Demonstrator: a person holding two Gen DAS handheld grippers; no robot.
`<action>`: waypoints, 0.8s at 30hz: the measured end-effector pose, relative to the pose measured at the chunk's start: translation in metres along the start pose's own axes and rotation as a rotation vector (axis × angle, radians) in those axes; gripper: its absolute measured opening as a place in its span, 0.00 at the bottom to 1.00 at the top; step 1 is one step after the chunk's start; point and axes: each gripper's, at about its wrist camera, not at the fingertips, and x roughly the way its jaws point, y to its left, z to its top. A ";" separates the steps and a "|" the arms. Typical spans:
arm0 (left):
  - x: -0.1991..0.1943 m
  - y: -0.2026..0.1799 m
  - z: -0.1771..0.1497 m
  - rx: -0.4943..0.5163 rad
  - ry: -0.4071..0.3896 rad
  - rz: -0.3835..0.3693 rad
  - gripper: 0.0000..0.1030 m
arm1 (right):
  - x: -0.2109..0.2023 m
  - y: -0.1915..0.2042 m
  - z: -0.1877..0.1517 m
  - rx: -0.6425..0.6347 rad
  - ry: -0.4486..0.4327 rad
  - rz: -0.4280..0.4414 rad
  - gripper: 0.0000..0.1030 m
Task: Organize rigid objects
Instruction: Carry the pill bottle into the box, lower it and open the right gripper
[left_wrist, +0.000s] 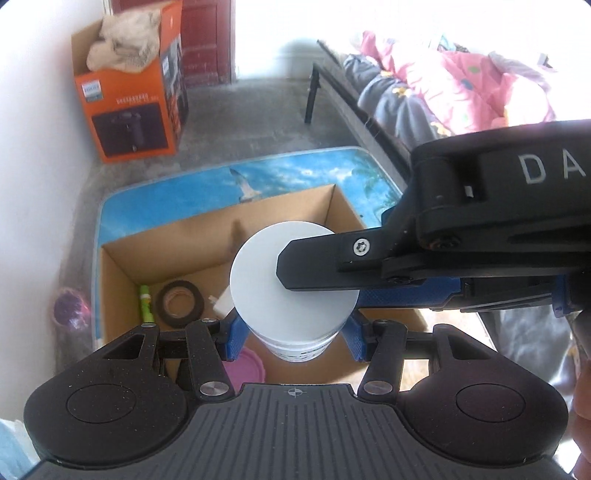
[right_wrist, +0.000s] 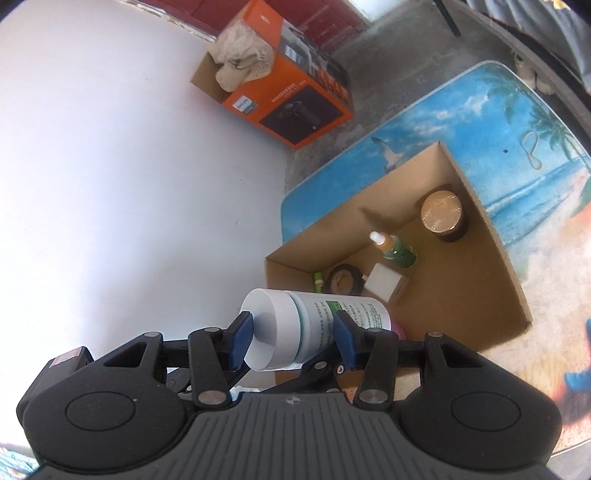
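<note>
White cylindrical plastic bottle with white cap and green-printed label (right_wrist: 314, 325): held above the near edge of the open brown cardboard box (right_wrist: 491, 236), clamped from two sides; right gripper (right_wrist: 291, 336) closed on it, one blue pad on the cap top, the other on the label; left gripper (left_wrist: 291, 336) closed on its body below the cap. Box contents: black tape roll (right_wrist: 341, 280), white square block (right_wrist: 382, 282), green spray bottle (right_wrist: 397, 253), gold-lidded dark jar (right_wrist: 443, 216), green tube (right_wrist: 318, 281); box on a beach-print table (right_wrist: 517, 140); orange carton (right_wrist: 291, 96) beyond.
</note>
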 end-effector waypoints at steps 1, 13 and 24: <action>0.005 0.002 0.001 -0.016 0.014 -0.011 0.51 | 0.006 -0.005 0.005 0.003 0.013 -0.005 0.50; 0.051 0.012 0.014 -0.091 0.124 -0.046 0.51 | 0.044 -0.046 0.032 0.004 0.111 -0.023 0.50; 0.091 -0.005 -0.003 -0.098 0.241 -0.034 0.51 | 0.073 -0.089 0.032 0.004 0.197 -0.060 0.50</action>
